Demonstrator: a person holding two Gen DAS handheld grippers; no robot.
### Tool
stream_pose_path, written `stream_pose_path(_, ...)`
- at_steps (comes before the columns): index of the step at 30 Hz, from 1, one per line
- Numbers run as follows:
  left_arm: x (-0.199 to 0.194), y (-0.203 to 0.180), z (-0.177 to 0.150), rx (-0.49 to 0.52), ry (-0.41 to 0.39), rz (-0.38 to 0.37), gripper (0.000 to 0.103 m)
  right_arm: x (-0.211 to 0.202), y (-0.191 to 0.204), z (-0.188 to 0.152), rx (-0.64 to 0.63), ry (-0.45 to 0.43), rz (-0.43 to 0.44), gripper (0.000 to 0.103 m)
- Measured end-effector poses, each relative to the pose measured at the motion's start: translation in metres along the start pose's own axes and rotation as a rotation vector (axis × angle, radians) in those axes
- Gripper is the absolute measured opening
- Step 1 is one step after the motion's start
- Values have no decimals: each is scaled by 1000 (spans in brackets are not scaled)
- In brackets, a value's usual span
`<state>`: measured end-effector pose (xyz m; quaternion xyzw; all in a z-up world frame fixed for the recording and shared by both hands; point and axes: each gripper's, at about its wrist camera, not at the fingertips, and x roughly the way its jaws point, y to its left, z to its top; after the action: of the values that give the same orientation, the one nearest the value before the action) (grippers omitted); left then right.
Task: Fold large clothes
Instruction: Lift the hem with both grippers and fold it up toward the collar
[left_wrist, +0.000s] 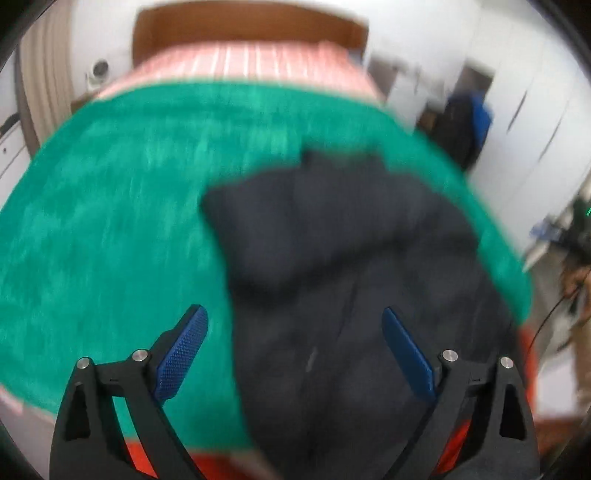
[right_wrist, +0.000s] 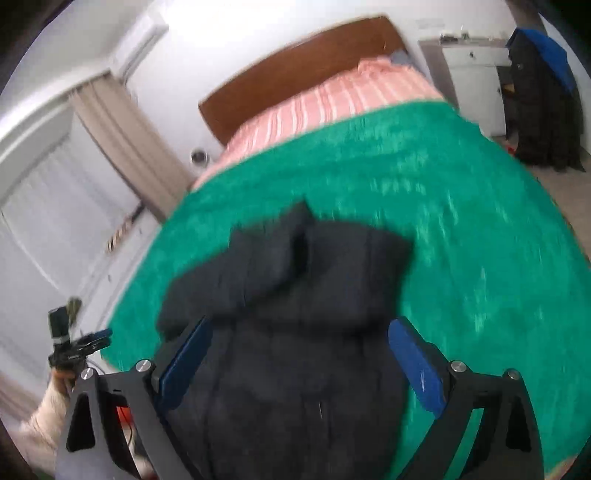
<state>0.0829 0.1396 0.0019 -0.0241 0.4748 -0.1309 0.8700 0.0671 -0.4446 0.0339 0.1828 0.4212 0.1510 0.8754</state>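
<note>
both hand-held grippers are hanging wide open above the dark garment.
left hand-held gripper (left_wrist: 295, 350) and right hand-held gripper (right_wrist: 301, 363) are gripping nothing; the dark garment (left_wrist: 351, 277) is lying bunched on the green blanket (left_wrist: 110, 221) covering the bed (right_wrist: 332, 99).

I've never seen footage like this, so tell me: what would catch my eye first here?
Probably the bright green blanket covering most of the bed, with a pink striped sheet showing near the wooden headboard. On it lies a dark garment, partly folded. At the bottom of each view, blue-padded fingers of the left gripper and right gripper stand open, holding nothing.
</note>
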Motion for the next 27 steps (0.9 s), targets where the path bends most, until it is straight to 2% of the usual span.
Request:
stream_pose_path(1,12,4,-25,-2,59,31,95,7,-11,-19,15,60,-10,96)
stream_pose_path(3,33,7,-56,-46,154,30,93,17,-19,-56,74,161,-25,96)
stream_pose_path(5,41,9,-88,-110,226,-26,92,19,-34,-99,150,276,-3,96)
stream_pose_path(7,41,3,-103,-130,248,-73,92,23,-41,-132,173,391,-4,96)
stream_pose_path(10,45,-11,-111,-82,290,-83,92,32,-30,-166,95,542,-27,96)
stream_pose_path(13,58,-31,-119,-8,370,-98,92,50,-8,-179,5,629,29,93)
stream_pose_path(14,69,-36,-123,20,402,-90,92,59,-2,-177,-15,651,46,78)
stream_pose_path(15,71,-41,-128,47,430,-79,80,69,11,-183,-72,699,61,66)
stream_pose_path(16,74,-45,-132,73,450,-57,68,71,19,-186,-133,714,26,44)
stream_pose_path(17,76,-47,-137,95,473,-13,42,71,25,-185,-173,730,7,29)
stream_pose_path(18,76,-45,-140,88,485,-5,25,69,27,-185,-175,736,15,27)
stream_pose_path(20,62,-33,-137,-1,463,-87,14,60,24,-171,-114,710,83,22)
stream_pose_path(21,53,-29,-133,-30,442,-113,10,54,24,-166,-85,684,121,22)
stream_pose_path(24,17,-14,-112,-149,347,-222,7,21,25,-131,-11,515,295,21)
stream_pose_path(26,-9,-5,-84,-204,253,-288,7,4,26,-99,20,390,382,21)
stream_pose_path(27,-23,-1,-64,-216,196,-315,7,-4,26,-73,33,308,414,21)
